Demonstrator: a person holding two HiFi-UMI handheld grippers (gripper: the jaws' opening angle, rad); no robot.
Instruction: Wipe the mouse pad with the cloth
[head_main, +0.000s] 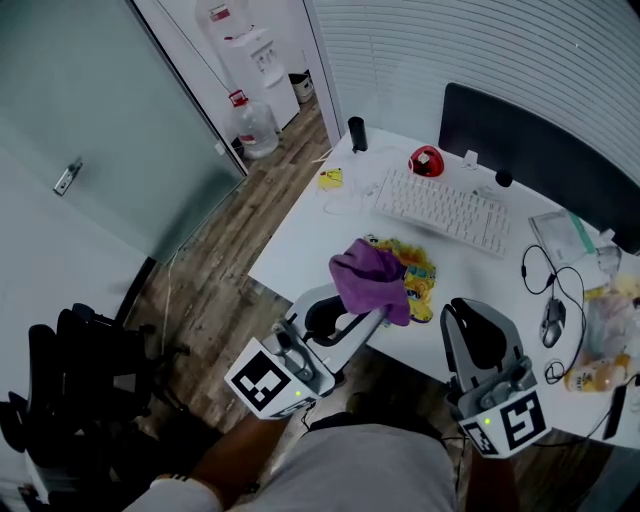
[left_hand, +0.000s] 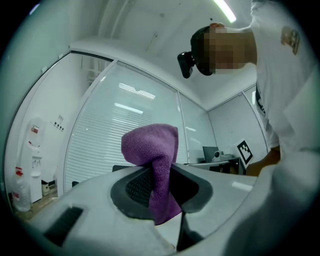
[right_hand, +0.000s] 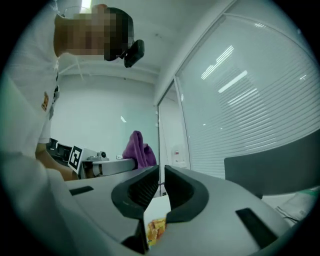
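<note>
Cloth comes first in the head view: the fuzzy purple cloth (head_main: 370, 272) is pinched in the left gripper (head_main: 352, 325). It is held up over the near edge of the white desk (head_main: 300, 240). Under it lies the flat yellow mouse pad with bright pictures (head_main: 420, 270), close to that edge. The right gripper (head_main: 472, 312) is just beside the pad, to the right, over the same edge. Behind the pad the desk is bare up to the white keyboard (head_main: 445, 208). A dark mouse (head_main: 553, 322) with its wire lies far to the right. Left of the desk is open wooden floor (head_main: 220, 290).

In the left gripper view, the left gripper (left_hand: 159, 172) has its jaws pressed on the cloth (left_hand: 152, 145). A lump of cloth sticks up above them and a flap hangs down below.

In the right gripper view, the right gripper (right_hand: 160, 172) has its jaws almost together. Only a thin gap is left, with nothing in it. Down between them a bit of the mouse pad (right_hand: 156, 229) shows on the desk (right_hand: 159, 207). The cloth (right_hand: 137, 147) is off to the left, well apart.
</note>
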